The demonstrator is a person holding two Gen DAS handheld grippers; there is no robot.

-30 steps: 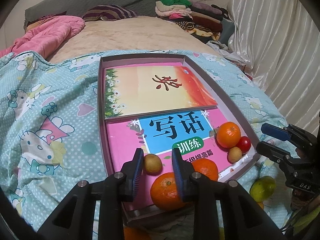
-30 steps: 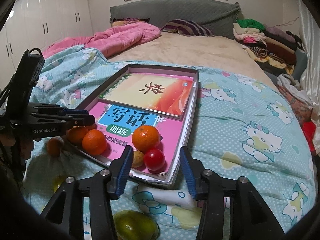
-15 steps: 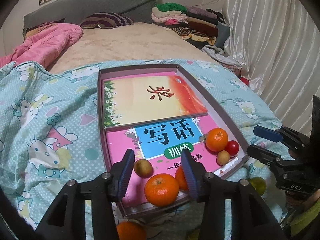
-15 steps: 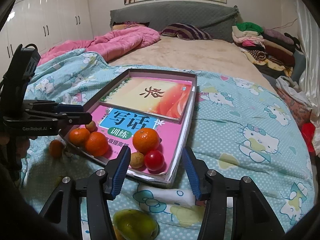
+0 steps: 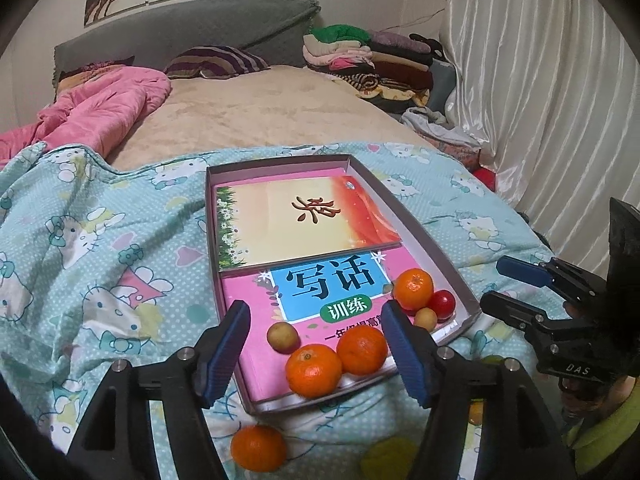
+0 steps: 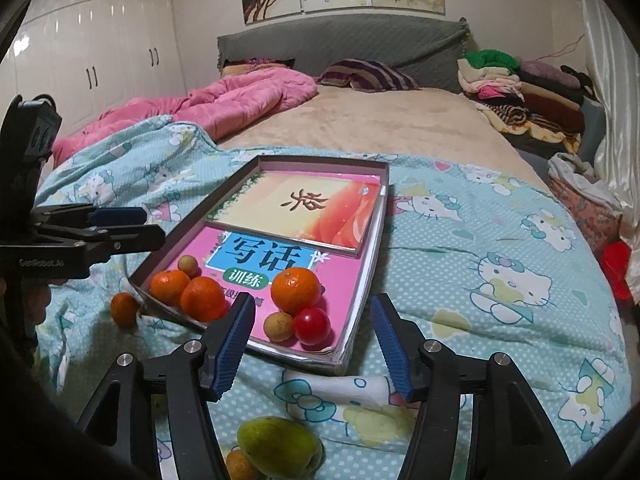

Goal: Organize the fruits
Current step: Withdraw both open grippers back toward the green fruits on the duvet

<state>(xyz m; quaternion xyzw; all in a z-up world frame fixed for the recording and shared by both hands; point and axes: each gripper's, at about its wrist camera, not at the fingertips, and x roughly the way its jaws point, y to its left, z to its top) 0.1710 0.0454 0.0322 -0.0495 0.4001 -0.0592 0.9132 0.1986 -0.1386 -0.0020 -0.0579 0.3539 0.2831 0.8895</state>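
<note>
A shallow grey cardboard tray (image 5: 420,236) lined with a pink workbook is seen lying on the bed's turquoise cartoon-cat quilt (image 5: 100,264), near the foot edge. The left gripper (image 5: 316,332) has just been opening; its jaws are spread fairly wide and nothing is gripped. Two round orange mandarins (image 5: 314,369) and a small tan longan (image 5: 283,336) sit in the tray's near-left corner, framed between those jaws but untouched. The right gripper (image 6: 313,334) has also been opening, with nothing held; a third mandarin (image 6: 296,290), a red cherry tomato (image 6: 312,325) and another longan (image 6: 279,326) are seen beyond it in the near-right corner. One loose mandarin (image 5: 259,448) and a green pear-like fruit (image 6: 278,446) are left on the quilt. "GenRobot.AI" and "DAS" can be read on the grippers, "写话" and "训练" on the workbook.
</note>
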